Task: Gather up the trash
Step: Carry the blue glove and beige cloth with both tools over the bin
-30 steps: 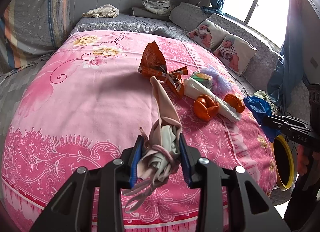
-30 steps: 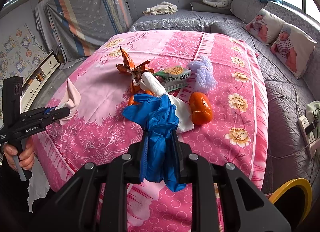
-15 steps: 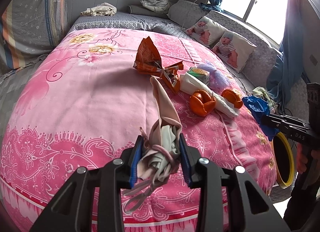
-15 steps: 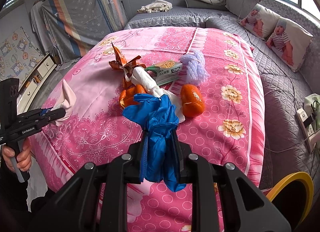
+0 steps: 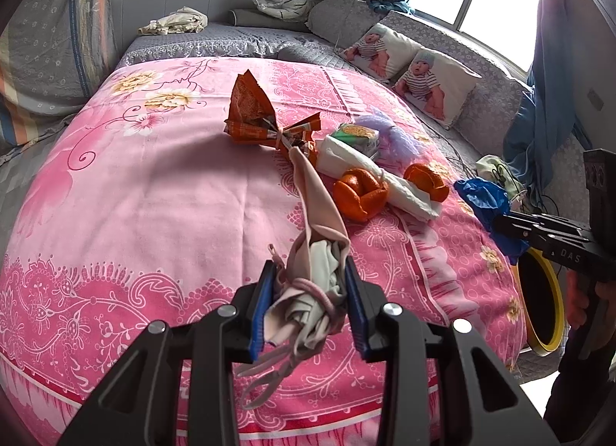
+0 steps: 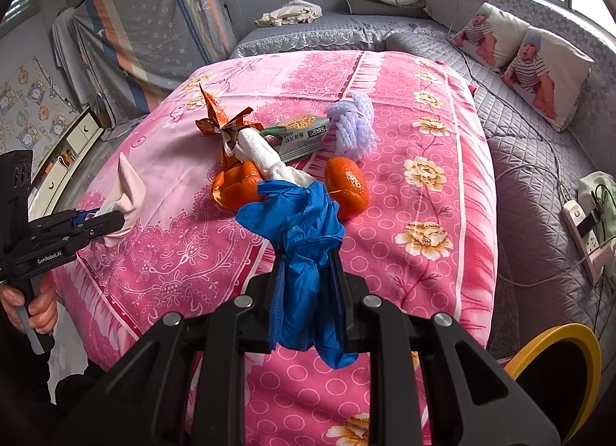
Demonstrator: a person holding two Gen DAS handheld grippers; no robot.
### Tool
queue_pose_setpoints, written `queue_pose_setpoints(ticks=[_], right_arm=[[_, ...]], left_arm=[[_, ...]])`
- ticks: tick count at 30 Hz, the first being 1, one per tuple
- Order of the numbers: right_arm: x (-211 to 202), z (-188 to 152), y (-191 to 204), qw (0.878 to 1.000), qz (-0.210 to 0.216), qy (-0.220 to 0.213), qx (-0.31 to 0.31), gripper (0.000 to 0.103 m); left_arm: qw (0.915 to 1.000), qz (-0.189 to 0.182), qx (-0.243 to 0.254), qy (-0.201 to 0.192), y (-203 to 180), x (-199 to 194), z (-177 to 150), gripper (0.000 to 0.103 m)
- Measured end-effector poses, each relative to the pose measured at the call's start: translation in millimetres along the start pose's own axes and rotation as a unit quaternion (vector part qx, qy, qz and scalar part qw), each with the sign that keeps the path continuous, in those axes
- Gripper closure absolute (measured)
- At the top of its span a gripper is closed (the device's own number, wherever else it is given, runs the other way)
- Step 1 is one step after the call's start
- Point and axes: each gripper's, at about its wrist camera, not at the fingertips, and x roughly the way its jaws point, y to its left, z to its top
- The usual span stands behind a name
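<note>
Left wrist view: both grippers carry trash above the pink bed.
The left gripper clamps a pink mask; the right gripper clamps a blue glove.

Blue glove, pink floral bedspread

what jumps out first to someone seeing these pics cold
The bright pink flowered bedspread fills both views, with a heap of litter at its middle: orange peels, a twisted orange wrapper and a white tissue roll. Close up, the right gripper clamps a blue glove and the left gripper a pale pink mask. A yellow-rimmed bin sits beside the bed.
</note>
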Motion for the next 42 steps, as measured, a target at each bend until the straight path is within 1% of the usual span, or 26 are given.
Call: queue_pose_setpoints(ticks=[14,26,36,42], right_arm=[[-12,-8,-23,1.000,-0.017,-0.006,0.017,0.083],[-25,-19,-51,0.998,-0.030,-0.018,0.046,0.083],[-39,-30,-79,0.996,-0.047,-0.025,0.068,0.083],[-48,-37,-98,0.994,-0.061,-0.027,0.086,0.083]], left_arm=[[0.9989,-0.027,0.037,0.012,-41,9,2,0.070],[0.9945,-0.060,0.082,0.024,-94,22,3,0.070],[0.9869,-0.093,0.126,0.039,-147,36,3,0.070],[0.9798,-0.115,0.155,0.053,-179,46,-2,0.070]])
